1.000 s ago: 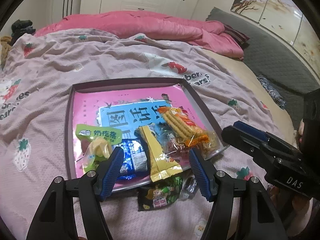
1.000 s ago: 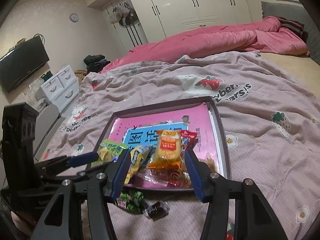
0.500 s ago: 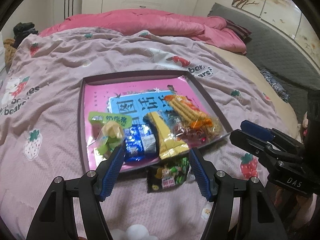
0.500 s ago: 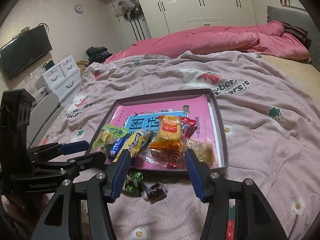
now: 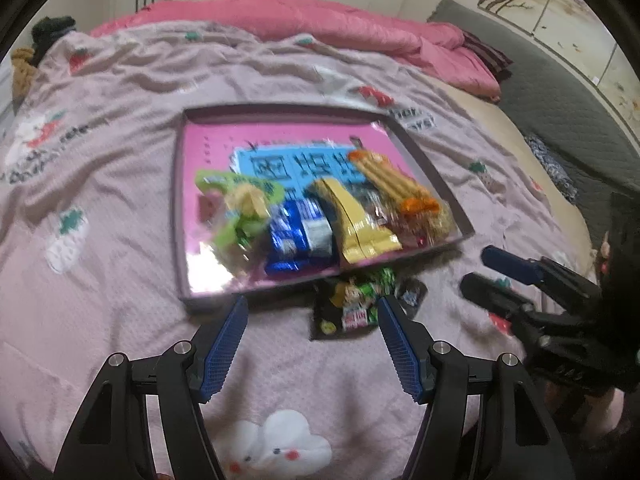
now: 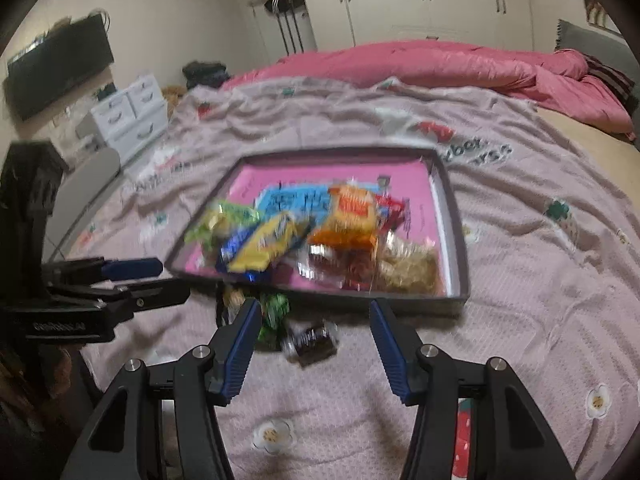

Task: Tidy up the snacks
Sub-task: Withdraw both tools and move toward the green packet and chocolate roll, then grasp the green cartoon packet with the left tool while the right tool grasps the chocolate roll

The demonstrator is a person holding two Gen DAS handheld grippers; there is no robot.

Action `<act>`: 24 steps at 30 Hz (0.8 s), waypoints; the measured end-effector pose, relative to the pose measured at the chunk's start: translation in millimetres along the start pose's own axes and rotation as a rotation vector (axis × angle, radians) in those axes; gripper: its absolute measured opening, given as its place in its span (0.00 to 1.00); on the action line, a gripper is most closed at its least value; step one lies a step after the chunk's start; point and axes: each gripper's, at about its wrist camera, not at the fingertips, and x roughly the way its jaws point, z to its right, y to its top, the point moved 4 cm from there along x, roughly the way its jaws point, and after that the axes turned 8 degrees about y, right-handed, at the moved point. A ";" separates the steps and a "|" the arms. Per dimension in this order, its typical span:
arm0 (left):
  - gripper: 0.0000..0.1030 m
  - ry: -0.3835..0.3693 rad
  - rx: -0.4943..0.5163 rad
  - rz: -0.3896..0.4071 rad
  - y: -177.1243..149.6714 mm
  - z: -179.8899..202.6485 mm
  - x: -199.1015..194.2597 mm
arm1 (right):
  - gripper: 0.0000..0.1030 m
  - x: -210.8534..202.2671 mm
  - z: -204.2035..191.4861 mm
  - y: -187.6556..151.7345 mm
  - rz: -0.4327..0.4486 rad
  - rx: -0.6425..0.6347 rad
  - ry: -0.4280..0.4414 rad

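**Both claws draw back from the tray; two packets left outside**

Compared with a second ago, both views take in more of the bed [image 5: 120, 320] and the tray [image 5: 180, 208] sits farther up the frame; the left claw [image 5: 312, 344] and the right claw [image 6: 312, 348] have pulled back from the snacks, each with its jaws released and nothing between the pads; neither has changed its opening over that second.

Most snacks lie heaped in the near end of the tray: a green packet [image 5: 236, 208], a blue packet [image 5: 298, 236], a yellow packet [image 5: 356, 220] and an orange biscuit pack [image 5: 396, 188]; the far end is bare apart from a pink printed sheet [image 5: 288, 136].

Two things lie on the blanket just outside the tray's near wall: a green-and-black packet [image 5: 348, 308] and a small dark packet [image 6: 312, 342] beside it; the blur makes its label unreadable, so it is probably a sweet or a small chocolate.

Judging from this, the retreat is a re-aiming; the small dark packet now sits between the right claw's fingers in view, so the stray packets seem the next targets; the task is not finished.
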 end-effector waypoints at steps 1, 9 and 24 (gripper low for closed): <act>0.67 -0.002 0.004 -0.012 -2.5 2.1 4.6 | 0.54 5.3 -0.6 -4.5 -0.021 -0.022 -0.009; 0.67 -0.042 -0.016 -0.097 -14.8 11.7 39.7 | 0.54 35.7 -0.4 -28.5 -0.112 -0.148 -0.047; 0.67 -0.063 -0.048 -0.121 -3.8 27.3 68.6 | 0.51 63.2 -4.4 -27.9 -0.109 -0.238 -0.002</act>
